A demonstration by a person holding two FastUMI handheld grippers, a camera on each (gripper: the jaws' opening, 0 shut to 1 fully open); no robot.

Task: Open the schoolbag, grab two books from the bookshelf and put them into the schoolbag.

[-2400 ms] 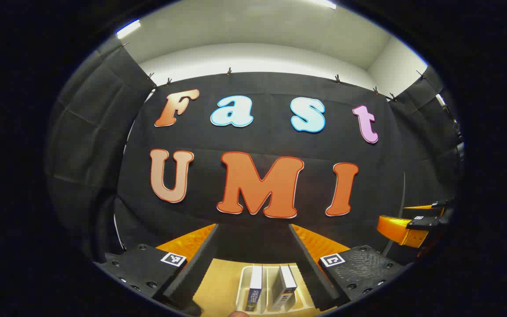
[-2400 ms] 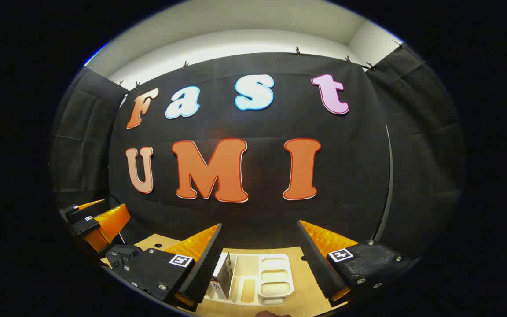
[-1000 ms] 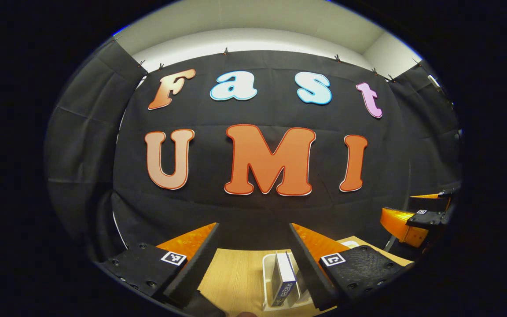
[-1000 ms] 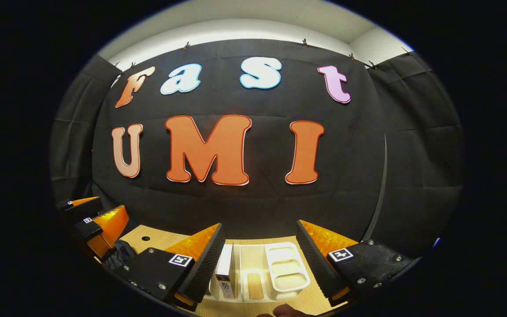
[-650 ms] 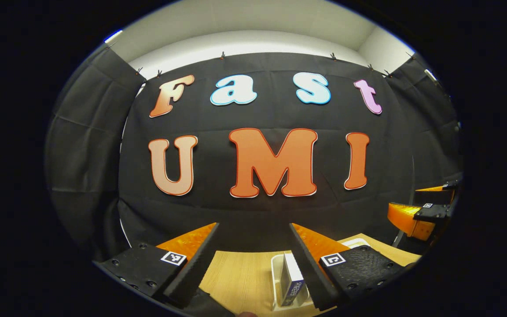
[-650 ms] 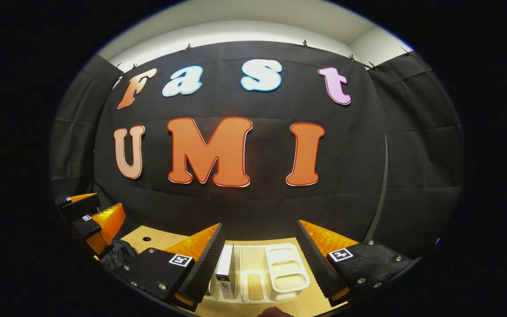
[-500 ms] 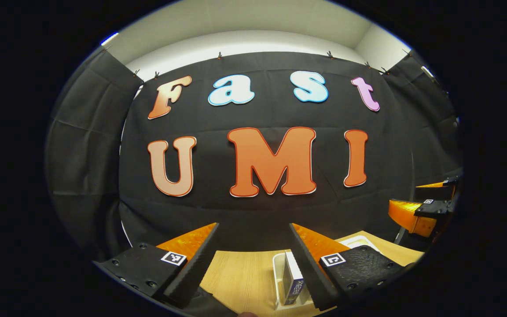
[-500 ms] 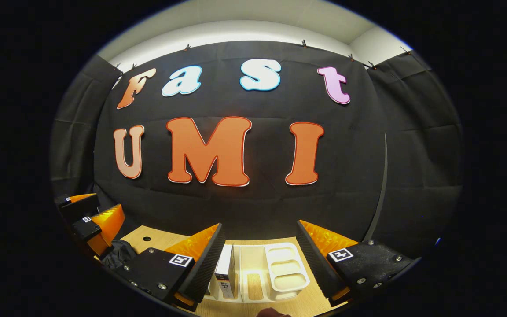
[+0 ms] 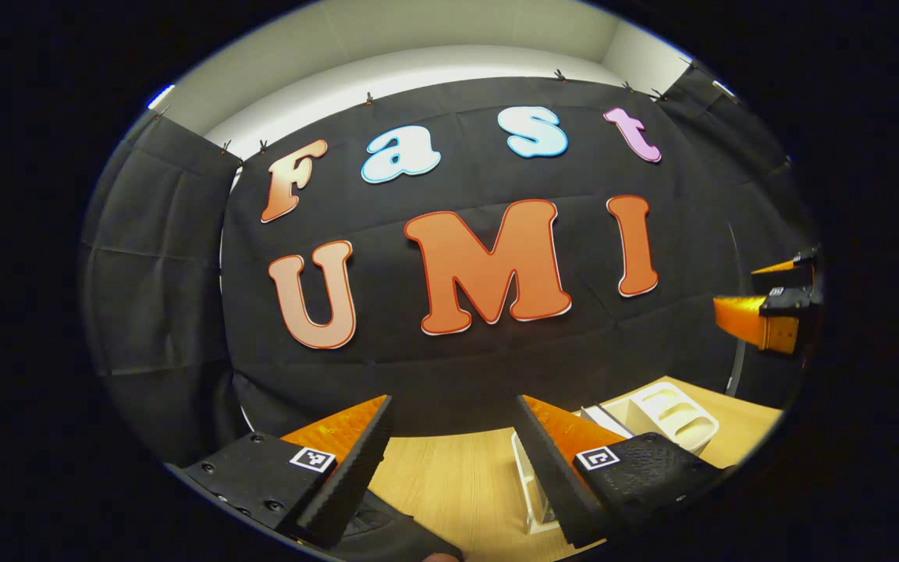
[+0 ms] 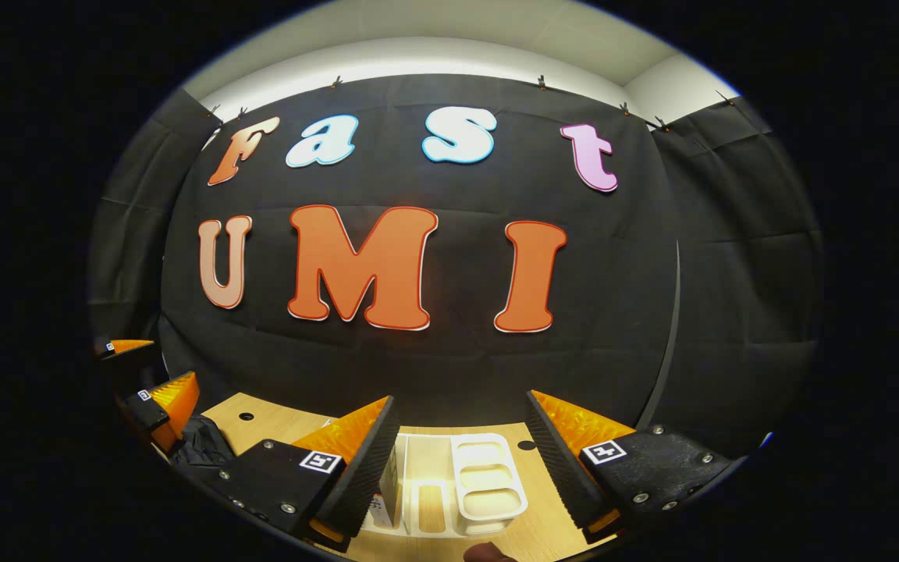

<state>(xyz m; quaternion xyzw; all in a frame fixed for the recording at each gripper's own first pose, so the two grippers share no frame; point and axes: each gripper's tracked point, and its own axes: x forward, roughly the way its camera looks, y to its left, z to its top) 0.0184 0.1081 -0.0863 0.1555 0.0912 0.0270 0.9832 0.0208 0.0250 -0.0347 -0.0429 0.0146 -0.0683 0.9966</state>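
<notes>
My left gripper is open over the wooden table, with nothing between its fingers. A dark schoolbag lies at the bottom edge, just under its left finger; I cannot tell whether the bag is open. The white bookshelf rack stands to the right, partly behind the right finger. My right gripper is open above that rack. One upright book stands in the rack's left slot, half hidden by the left finger. The schoolbag is a dark heap at the left.
In the left gripper view the right gripper hangs open at the far right edge. In the right gripper view the left gripper is at the far left. The table has small round holes. A fingertip pokes in at the bottom.
The left gripper has swung left and tilted; the rack slid right in its view and the book passed behind its right finger. The right gripper barely moved. Both stayed open.
</notes>
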